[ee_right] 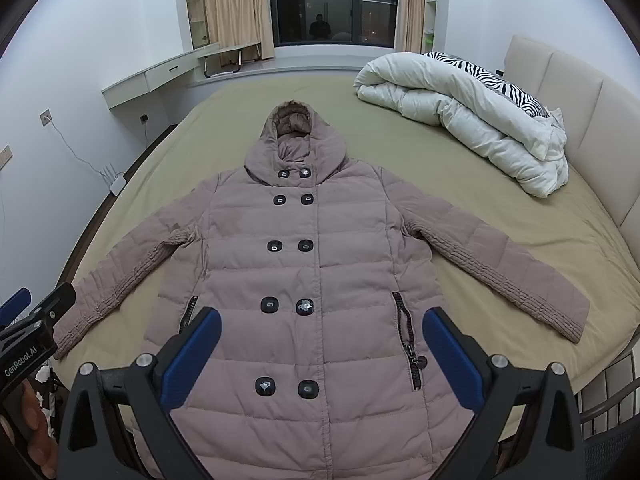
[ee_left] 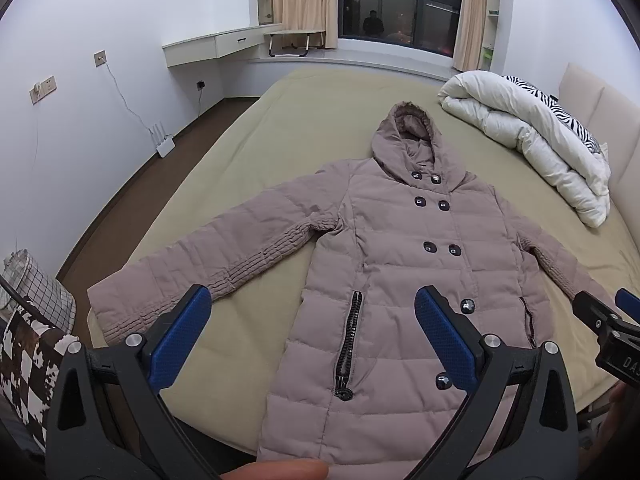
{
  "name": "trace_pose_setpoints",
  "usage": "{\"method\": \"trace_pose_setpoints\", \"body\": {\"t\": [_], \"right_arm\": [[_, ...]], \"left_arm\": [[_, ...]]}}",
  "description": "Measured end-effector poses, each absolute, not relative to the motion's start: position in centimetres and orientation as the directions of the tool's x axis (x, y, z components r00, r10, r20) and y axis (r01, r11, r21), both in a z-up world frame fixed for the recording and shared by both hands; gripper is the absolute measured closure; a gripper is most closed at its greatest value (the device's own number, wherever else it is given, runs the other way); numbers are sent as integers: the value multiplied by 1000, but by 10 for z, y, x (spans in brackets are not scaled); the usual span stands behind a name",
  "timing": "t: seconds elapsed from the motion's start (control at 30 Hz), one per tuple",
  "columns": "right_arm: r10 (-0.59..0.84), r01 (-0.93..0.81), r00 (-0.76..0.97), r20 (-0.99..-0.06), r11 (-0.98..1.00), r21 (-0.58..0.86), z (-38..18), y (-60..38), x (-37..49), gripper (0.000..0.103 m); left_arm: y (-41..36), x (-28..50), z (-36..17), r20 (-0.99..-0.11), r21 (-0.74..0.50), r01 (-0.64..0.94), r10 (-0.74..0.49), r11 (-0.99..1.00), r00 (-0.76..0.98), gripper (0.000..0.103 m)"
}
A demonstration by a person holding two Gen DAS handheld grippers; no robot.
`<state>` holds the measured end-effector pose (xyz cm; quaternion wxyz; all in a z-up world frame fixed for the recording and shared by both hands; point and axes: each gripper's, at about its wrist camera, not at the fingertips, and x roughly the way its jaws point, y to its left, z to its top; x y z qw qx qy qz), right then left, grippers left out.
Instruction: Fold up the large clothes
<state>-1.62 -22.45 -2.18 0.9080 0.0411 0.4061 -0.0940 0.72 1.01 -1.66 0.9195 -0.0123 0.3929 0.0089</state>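
Observation:
A long mauve hooded down coat (ee_left: 404,280) lies flat and face up on the bed, buttoned, sleeves spread to both sides, hood toward the window. It also fills the right wrist view (ee_right: 320,272). My left gripper (ee_left: 312,332) is open and empty, held above the coat's lower left part near the left pocket zipper. My right gripper (ee_right: 322,354) is open and empty above the coat's lower front, between the button rows and the right pocket zipper. The right gripper also shows at the edge of the left wrist view (ee_left: 612,320), and the left gripper in the right wrist view (ee_right: 28,320).
The olive bed sheet (ee_left: 280,128) surrounds the coat. A rolled white duvet (ee_right: 472,120) and a zebra pillow (ee_right: 496,80) lie at the right by the beige headboard (ee_right: 580,112). A checked bag (ee_left: 36,288) sits at the left; a router (ee_left: 165,145) stands by the wall.

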Motion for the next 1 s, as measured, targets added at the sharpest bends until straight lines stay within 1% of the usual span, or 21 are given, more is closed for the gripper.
{"method": "trace_pose_setpoints", "body": {"t": [1.0], "right_arm": [[-141,204,645,-751,979,-8,-29,-224,-16,0]], "left_arm": [[12,4,-20,-724,-6,-33,19,999,690,0]]}}
